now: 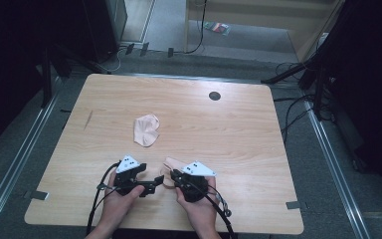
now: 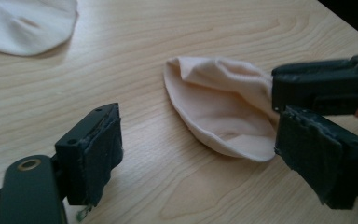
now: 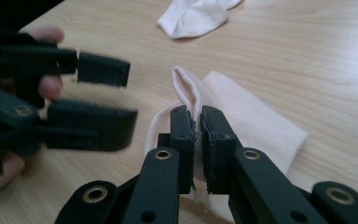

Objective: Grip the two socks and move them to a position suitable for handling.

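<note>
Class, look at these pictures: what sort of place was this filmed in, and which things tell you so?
Probably a lab or test room, not a home. A bare wooden table stands on grey carpet with metal floor rails on both sides, loose cables trail nearby, and dark stands ring the table.

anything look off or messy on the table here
Nothing damaged or spilled. The far sock lies crumpled mid-table, apart from its mate. The near sock has one edge pinched up into a ridge by the right gripper.

One sock (image 1: 170,169) lies between the grippers — the other sock (image 1: 146,130) behind it, well apart.
</note>
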`<state>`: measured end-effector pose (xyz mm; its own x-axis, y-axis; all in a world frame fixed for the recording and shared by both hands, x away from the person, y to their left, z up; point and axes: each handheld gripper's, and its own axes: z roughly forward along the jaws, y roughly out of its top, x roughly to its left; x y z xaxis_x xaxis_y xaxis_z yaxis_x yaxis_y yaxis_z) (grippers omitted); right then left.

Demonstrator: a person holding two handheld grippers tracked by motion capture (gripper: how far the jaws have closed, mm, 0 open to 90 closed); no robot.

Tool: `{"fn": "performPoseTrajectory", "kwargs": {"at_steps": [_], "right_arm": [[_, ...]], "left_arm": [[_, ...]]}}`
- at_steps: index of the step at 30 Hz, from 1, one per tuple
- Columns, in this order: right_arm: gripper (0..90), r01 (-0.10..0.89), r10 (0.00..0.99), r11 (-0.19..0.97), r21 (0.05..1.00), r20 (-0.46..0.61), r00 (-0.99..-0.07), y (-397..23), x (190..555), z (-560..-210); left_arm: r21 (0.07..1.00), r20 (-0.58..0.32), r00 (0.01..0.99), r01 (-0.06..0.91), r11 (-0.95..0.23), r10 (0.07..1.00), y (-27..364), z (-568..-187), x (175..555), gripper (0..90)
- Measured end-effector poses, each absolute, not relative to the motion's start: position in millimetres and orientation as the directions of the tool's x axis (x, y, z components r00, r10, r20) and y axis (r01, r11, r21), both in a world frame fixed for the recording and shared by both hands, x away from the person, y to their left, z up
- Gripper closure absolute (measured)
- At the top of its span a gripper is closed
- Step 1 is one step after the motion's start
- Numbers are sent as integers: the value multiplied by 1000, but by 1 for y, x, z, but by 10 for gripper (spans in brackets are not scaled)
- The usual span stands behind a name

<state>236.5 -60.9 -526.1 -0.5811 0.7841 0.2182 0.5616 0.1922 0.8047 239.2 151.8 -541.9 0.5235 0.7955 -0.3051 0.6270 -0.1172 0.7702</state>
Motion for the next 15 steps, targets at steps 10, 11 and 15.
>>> {"fn": "performPoseTrajectory", "kwargs": {"at_steps": [10,11,15], "right_arm": [[851,565,789,131,815,260,-557,-75,240,-516],[851,563,789,129,816,259,-556,-75,240,-514],[851,557,790,118,822,262,-555,-80,240,-509]], "left_arm": [[704,-315,483,696,-140,817,136,-548,248,523],[700,-315,477,701,-139,821,136,-548,249,578],[687,-359,488,715,-129,796,142,-547,253,891]]}}
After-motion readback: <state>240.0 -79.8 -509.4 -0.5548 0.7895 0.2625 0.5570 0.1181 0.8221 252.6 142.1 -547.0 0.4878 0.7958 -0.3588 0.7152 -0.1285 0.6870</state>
